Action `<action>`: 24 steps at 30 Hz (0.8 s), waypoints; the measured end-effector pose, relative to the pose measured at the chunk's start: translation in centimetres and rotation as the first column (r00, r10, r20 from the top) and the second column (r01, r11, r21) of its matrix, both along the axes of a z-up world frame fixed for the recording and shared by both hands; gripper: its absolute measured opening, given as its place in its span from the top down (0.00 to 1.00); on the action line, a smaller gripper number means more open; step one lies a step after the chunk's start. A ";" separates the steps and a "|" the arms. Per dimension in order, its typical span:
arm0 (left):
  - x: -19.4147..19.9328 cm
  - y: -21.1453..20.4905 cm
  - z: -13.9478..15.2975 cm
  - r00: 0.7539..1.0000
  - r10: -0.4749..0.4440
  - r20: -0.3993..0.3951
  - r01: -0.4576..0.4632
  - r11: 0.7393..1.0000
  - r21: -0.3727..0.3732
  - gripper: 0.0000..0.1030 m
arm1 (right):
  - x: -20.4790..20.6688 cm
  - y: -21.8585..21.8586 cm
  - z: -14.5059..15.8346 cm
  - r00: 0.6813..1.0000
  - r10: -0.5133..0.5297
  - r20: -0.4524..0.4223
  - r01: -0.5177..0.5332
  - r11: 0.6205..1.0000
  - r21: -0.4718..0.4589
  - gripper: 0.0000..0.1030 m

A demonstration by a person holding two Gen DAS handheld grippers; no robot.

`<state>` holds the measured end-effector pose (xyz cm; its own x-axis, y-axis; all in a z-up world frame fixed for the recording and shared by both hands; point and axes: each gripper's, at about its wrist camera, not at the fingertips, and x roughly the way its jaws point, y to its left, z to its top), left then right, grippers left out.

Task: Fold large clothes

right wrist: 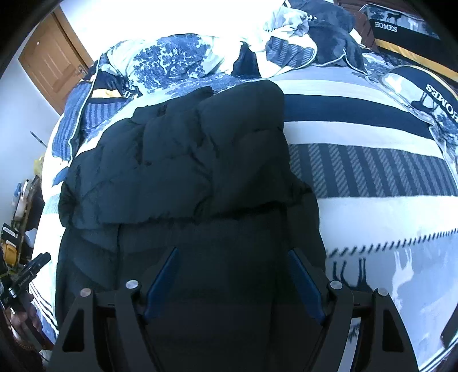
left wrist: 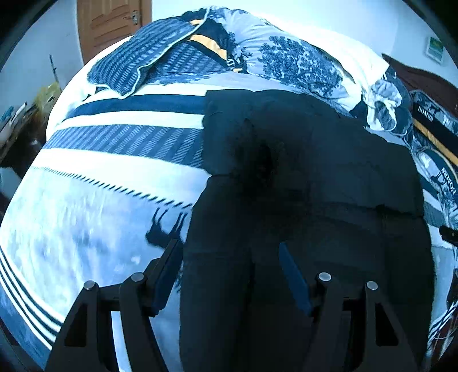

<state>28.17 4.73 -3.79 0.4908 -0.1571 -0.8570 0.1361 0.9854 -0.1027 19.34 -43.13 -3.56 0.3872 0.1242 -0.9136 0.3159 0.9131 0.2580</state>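
now black jacket (right wrist: 183, 160) lies flat on bed under both grippers' fingers (left wrist: 171, 271), spread wide, empty.

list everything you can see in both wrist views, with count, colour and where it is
puffer jacket: one, black, spread on the bed under both grippers, its upper part folded over
bedspread: one, white with navy stripes and deer figures, covering the bed
duvet: one, white with blue tree print, bunched at the far side of the bed
pillow: one, blue striped with pale piping, far left corner of the bed
door: one, brown wood, behind the bed on the left
left gripper: one, black with blue pads, open above the jacket's near left edge
right gripper: one, black with blue pads, open above the jacket
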 end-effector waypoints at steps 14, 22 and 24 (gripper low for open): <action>-8.4 4.4 2.5 0.999 -0.011 0.045 0.012 1.000 -0.003 0.32 | -8.1 1.5 2.9 0.999 0.018 0.047 -0.019 1.000 0.019 0.22; -11.9 5.1 2.0 1.000 -0.006 0.019 0.006 0.999 -0.035 0.32 | -13.2 2.0 3.6 0.999 0.017 0.044 -0.018 1.000 0.018 0.22; -12.6 5.2 2.0 1.000 -0.005 0.019 0.006 0.999 -0.041 0.32 | -14.3 1.9 3.7 0.999 0.018 0.044 -0.019 1.000 0.019 0.22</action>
